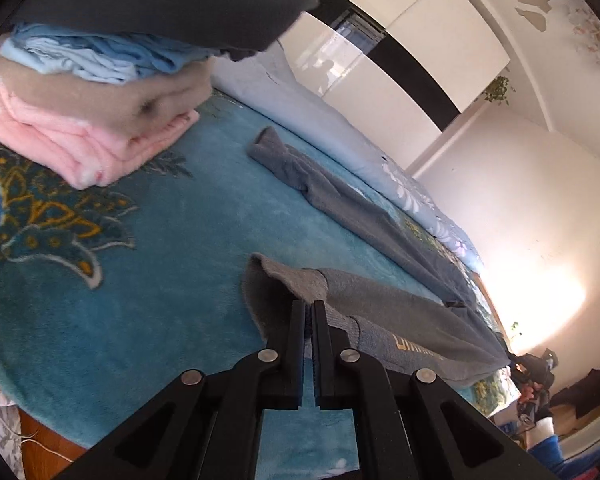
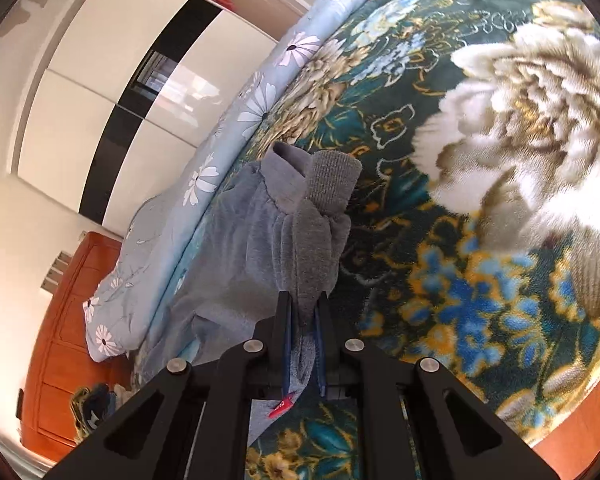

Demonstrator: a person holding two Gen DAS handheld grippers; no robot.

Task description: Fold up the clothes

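Grey sweatpants (image 1: 384,232) lie spread on the teal floral blanket (image 1: 160,248) of a bed. My left gripper (image 1: 309,303) is shut on the edge of the nearer leg's ribbed cuff (image 1: 292,280) and holds it just above the blanket. The other leg stretches away toward the far bedding. In the right wrist view my right gripper (image 2: 304,300) is shut on a gathered fold of the same grey sweatpants (image 2: 312,248), with a ribbed cuff (image 2: 332,180) standing up beyond the fingers. A small red tag (image 2: 280,403) hangs by the jaws.
A stack of folded clothes (image 1: 96,120), pink, beige, light blue and dark grey on top, sits at the far left of the bed. A light-blue flowered quilt (image 1: 340,132) runs along the far side. A white wardrobe (image 2: 112,92) and wooden headboard (image 2: 64,340) stand beyond.
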